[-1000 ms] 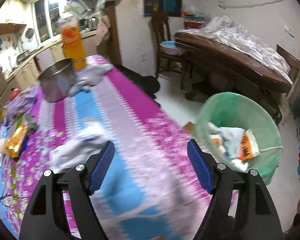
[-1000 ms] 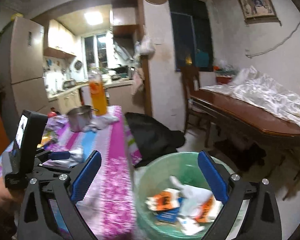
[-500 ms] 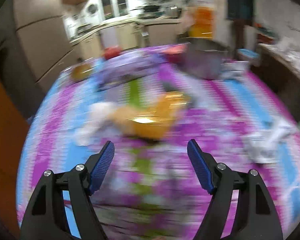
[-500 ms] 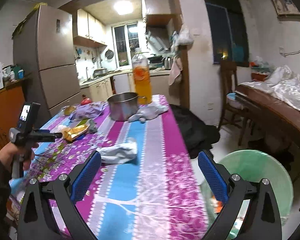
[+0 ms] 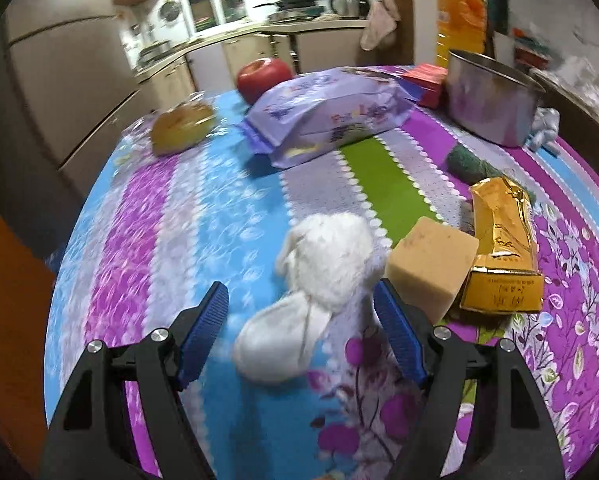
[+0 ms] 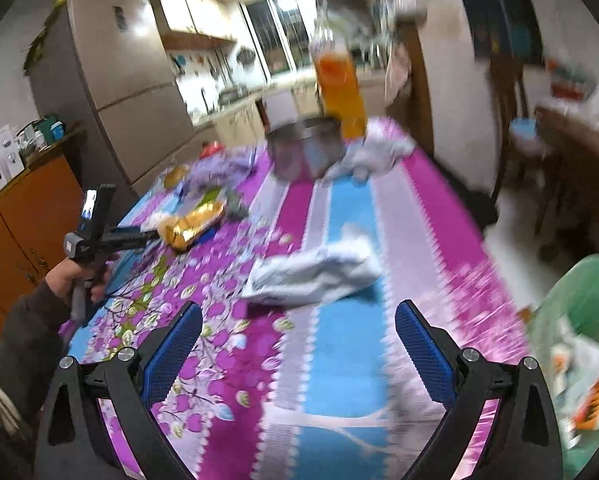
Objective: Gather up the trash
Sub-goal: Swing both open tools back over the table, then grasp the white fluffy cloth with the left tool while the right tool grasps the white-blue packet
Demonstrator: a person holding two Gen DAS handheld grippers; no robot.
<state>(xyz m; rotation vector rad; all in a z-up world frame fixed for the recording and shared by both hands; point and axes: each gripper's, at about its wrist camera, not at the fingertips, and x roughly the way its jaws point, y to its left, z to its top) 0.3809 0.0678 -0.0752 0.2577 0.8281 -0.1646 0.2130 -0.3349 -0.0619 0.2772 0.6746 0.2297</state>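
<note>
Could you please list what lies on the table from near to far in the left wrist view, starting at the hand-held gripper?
Left hand-held gripper → white crumpled tissue → purple wipes packet → red apple.

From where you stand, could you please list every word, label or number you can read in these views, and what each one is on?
Purple tissue pack: printed lettering, possibly starting "Pu", too blurred to read for certain.
Gold packet: dark characters on its lower panel, too small to read.
Orange drink bottle: label without legible text.
Red box: no readable print.
White wrapper: blurred, nothing legible.
Trash in the green bin: orange print, unreadable.
</note>
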